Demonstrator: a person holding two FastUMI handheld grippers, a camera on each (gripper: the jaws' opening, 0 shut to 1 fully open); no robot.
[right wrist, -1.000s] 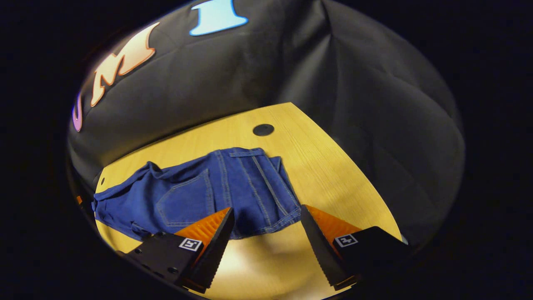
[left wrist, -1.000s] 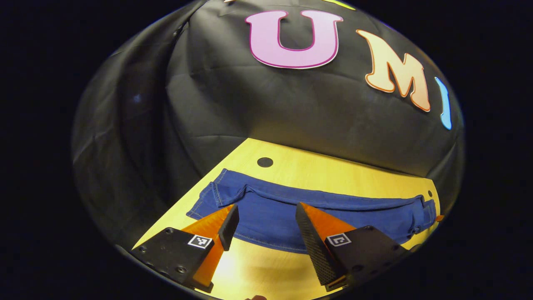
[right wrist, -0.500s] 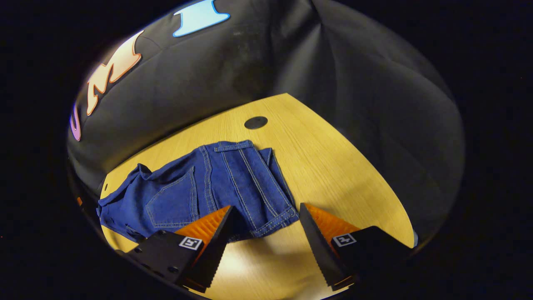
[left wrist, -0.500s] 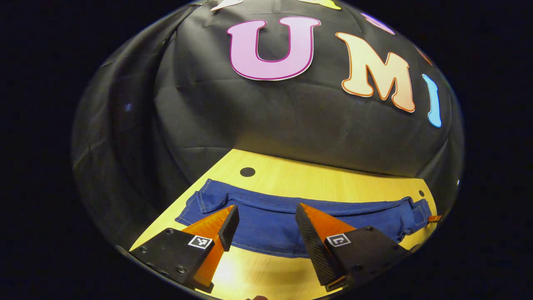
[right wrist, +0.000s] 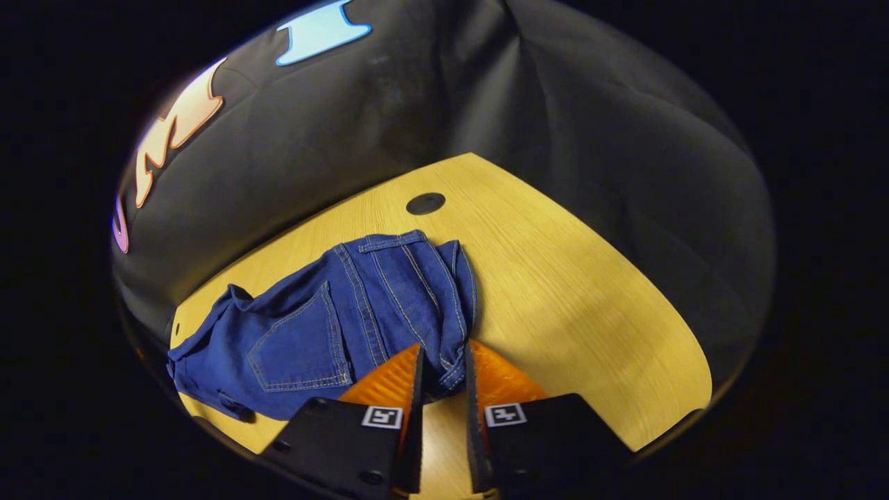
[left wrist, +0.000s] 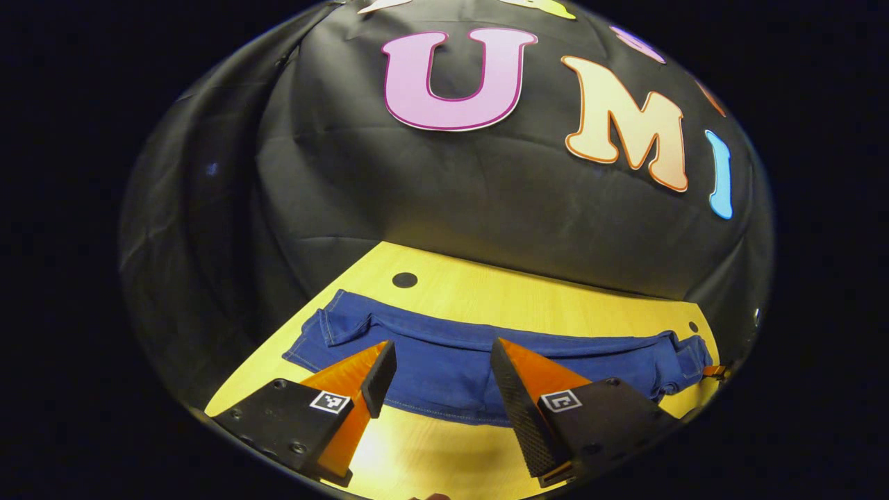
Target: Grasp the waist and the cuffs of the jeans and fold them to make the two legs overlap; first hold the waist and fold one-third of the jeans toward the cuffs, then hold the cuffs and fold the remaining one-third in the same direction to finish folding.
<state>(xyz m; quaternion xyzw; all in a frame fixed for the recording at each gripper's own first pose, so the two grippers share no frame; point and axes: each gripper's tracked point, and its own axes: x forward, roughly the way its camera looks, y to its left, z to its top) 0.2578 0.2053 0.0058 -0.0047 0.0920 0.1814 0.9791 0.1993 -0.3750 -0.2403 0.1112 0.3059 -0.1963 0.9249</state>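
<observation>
**A:** What worries you here, working from the left side across?

**B:** The left gripper (left wrist: 436, 378) first. Its fingers stand wide apart over the near hem of the jeans (left wrist: 444, 361) and hold nothing. If it closes where it hovers, I judge it would pinch mid-leg cloth instead of a cuff, and the fold would come out skewed.

**A:** Where does the garment lie?

**B:** Flat across the yellow table (left wrist: 528, 295), stretched side to side, with one end near the table's left edge and the other running off toward the right.

**A:** And on the right?

**B:** The right gripper (right wrist: 442, 371) has its fingers nearly closed, with a bunched edge of the jeans (right wrist: 326, 312) pinched between them. The cloth looks gathered, several stitched layers crowding into the gap. I cannot tell how many layers it really has. If it holds only the top one, lifting would likely peel the layers apart; if the grip is shallow, the denim's weight could pull it free.

**A:** Anything else?

**B:** One side gripped and the other not: pulling now would probably drag the whole garment across the wood.

**A:** Counts?

**B:** One pair of jeans, two grippers, one table, one back pocket (right wrist: 300, 342) facing up, and dark round holes in the tabletop: two in the left gripper view (left wrist: 404, 280), one in the right gripper view (right wrist: 425, 203).
</observation>
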